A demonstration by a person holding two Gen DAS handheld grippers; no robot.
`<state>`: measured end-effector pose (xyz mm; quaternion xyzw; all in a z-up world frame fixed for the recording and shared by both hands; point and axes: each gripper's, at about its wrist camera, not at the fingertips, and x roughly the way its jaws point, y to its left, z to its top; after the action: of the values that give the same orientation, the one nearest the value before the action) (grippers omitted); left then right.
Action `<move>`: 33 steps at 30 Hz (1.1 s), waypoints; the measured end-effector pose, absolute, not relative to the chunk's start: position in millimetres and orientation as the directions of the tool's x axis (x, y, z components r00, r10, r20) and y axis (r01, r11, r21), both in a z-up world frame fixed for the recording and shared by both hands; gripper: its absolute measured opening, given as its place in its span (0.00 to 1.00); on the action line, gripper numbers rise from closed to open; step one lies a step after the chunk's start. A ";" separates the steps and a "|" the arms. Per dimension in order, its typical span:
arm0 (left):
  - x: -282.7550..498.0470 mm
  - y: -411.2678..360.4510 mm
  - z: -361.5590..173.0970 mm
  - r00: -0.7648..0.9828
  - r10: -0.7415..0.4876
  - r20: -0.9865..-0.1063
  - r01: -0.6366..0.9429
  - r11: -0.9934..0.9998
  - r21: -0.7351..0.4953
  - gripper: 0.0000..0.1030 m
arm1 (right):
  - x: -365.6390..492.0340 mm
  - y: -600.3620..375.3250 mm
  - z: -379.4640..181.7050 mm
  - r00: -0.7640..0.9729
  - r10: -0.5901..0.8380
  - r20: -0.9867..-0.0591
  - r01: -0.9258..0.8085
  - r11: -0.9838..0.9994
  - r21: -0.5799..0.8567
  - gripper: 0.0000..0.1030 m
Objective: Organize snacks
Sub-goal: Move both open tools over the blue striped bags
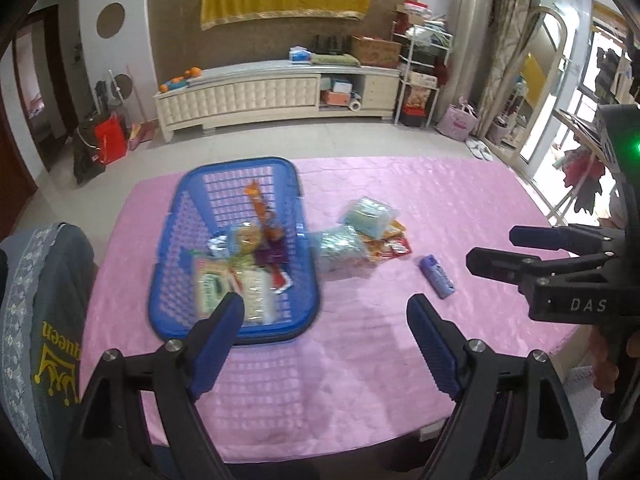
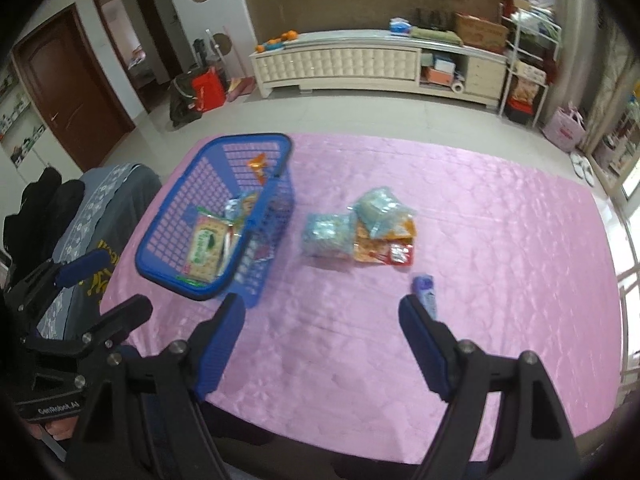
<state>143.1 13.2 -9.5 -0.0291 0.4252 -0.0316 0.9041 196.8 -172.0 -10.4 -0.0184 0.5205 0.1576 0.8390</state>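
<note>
One blue basket (image 1: 168, 240) is seen on the pink tablecloth (image 1: 460, 200), already loaded with several packets. Just beside it lies a small heap: two pale blue-green crinkly bags (image 2: 380, 206) over flat orange and red sachets (image 2: 384, 250) (their exact count cannot be told). One purple wrapped bar (image 1: 437, 277) lies apart. The bags are judged light, soft and slippery, best pinched at a sealed edge. Both the left gripper (image 1: 325, 320) and the right gripper (image 2: 322, 322) are held spread wide, with nothing between them.
</note>
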 end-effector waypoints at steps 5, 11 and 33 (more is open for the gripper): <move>163.5 -15.5 -18.3 0.609 -0.102 -0.786 0.055 0.995 -0.086 0.79 | 204.0 -202.8 -19.1 0.398 0.226 -0.889 -0.238 0.961 0.138 0.80; 190.4 -39.4 -31.9 0.566 -0.119 -0.816 0.062 0.993 -0.102 0.79 | 215.1 -235.3 -28.5 0.384 0.216 -0.898 -0.198 0.969 0.148 0.80; 305.7 -89.9 -109.6 0.407 0.010 -0.914 0.007 1.000 0.014 0.79 | 290.4 -290.5 -109.1 0.289 0.263 -0.920 -0.047 0.964 0.261 0.80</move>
<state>305.7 -89.9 -109.6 0.0078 0.5447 0.0010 0.8386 290.4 -290.5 -109.1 0.0920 0.5883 0.0973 0.7975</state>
